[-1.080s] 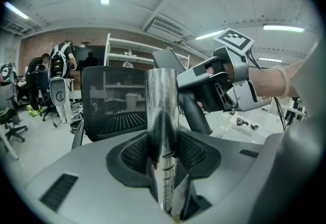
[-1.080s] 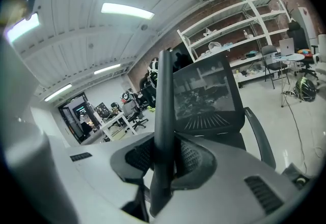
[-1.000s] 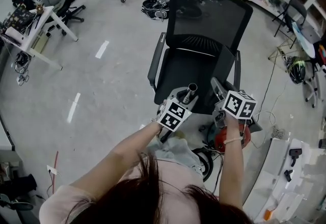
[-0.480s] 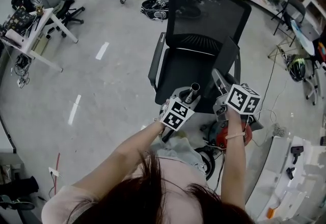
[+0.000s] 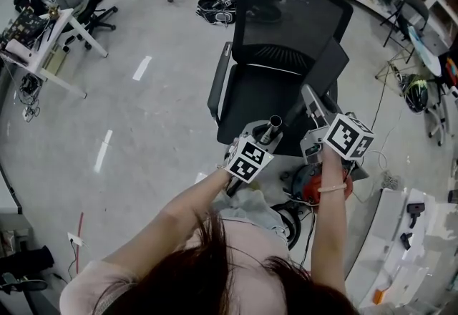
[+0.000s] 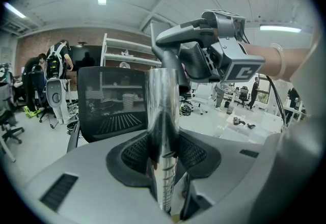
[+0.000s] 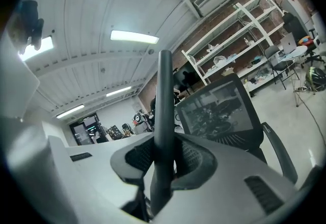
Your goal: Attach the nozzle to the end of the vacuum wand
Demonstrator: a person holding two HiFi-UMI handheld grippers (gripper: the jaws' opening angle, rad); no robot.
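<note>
Now we hold the chrome vacuum wand (image 6: 163, 131) upright in our left hand-held gripper (image 6: 163, 152), jaws clamped on the tube. Our right hand-held gripper (image 7: 164, 159) is closed narrowly on the dark nozzle (image 7: 164, 111), raised near the wand's open end, in front of the black office chair (image 5: 286, 41).

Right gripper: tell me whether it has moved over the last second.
Yes. The right gripper has risen with the nozzle, climbing up the picture against the office chair backrest.
</note>
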